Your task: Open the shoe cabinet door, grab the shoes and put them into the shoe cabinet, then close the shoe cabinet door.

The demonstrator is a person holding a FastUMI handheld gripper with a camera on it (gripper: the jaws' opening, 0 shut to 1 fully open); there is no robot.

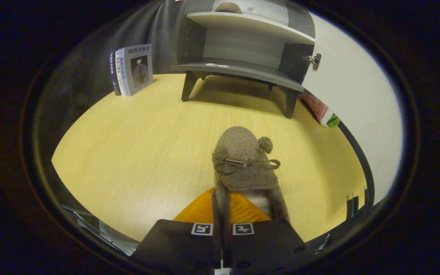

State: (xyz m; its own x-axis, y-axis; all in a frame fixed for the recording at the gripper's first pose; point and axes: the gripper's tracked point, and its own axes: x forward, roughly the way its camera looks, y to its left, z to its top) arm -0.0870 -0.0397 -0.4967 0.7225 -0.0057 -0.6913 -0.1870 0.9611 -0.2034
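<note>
A brown fuzzy shoe (245, 160) with a bow and a pompom points toward the cabinet, just ahead of my fingers. My gripper (222, 196) is shut on the shoe's left side wall, which is pinched between both fingers. The dark grey shoe cabinet (239, 68) stands beyond on short legs. Its white door (353, 84) is swung open to the right, with a metal hinge (314, 60) showing. A second brown shoe (228, 7) rests on the upper shelf (250, 23). The lower shelf is bare.
The light wooden tabletop (139, 141) stretches between me and the cabinet. Two or three upright books (132, 69) stand left of the cabinet by the dark cloth wall. A red and green watermelon-patterned item (321, 111) lies below the open door.
</note>
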